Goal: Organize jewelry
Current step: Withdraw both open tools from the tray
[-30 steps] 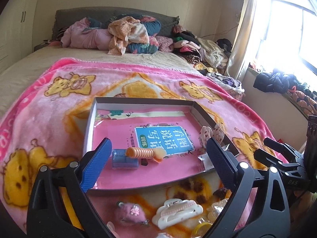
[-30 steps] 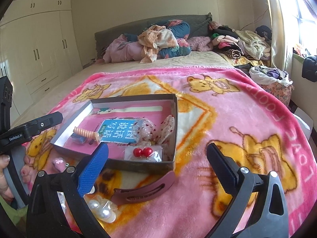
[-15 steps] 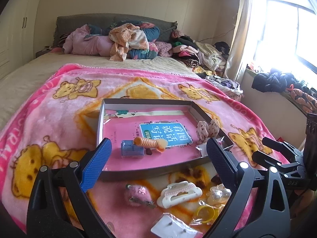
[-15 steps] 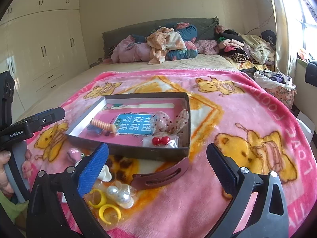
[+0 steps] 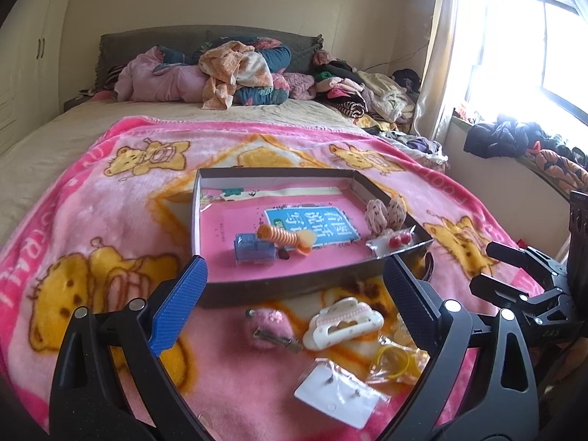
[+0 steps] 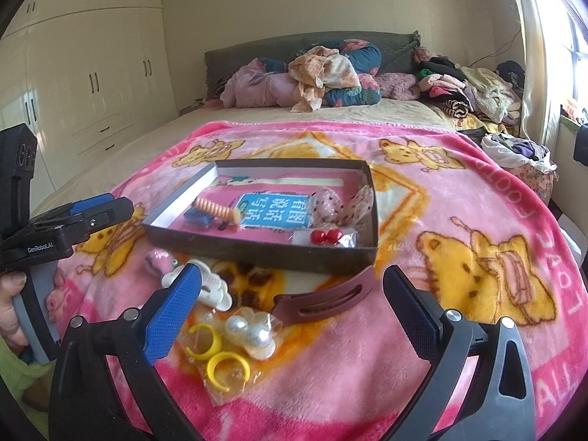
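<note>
Yellow rings lie just beside the spread, empty right tool; left tool likewise spread.

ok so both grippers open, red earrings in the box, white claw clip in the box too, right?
Not quite. The white claw clip lies on the blanket in front of the box, not in it; the left wrist view shows it. The rest holds: left gripper and right gripper are open, and the red earrings are in the box.
</note>
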Demonstrator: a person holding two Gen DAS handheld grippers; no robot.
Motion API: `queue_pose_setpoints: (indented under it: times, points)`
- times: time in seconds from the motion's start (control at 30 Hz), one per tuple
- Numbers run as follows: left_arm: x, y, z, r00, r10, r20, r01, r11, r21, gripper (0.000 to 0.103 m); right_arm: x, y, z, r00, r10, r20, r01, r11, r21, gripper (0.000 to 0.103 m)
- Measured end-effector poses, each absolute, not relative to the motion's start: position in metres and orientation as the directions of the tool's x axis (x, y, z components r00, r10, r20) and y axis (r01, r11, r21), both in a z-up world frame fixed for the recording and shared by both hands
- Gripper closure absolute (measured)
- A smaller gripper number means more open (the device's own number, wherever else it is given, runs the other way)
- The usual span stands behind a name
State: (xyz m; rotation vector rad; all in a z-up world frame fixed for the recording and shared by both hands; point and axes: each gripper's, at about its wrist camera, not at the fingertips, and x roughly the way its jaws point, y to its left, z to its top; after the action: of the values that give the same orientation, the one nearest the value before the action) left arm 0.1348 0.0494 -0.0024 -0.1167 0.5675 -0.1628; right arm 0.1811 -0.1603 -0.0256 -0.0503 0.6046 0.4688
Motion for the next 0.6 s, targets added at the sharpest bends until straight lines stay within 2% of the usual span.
queue_pose_setpoints:
  times: [0.6]
  points:
    - [0.112,0.051,-0.034,0.787,-0.232,-0.572,0.191,0.973,-0.133,0.015,0.177,-0.15,-0.051,0.641,0.433,-0.634,-0.463,0.877,0.13,0.007]
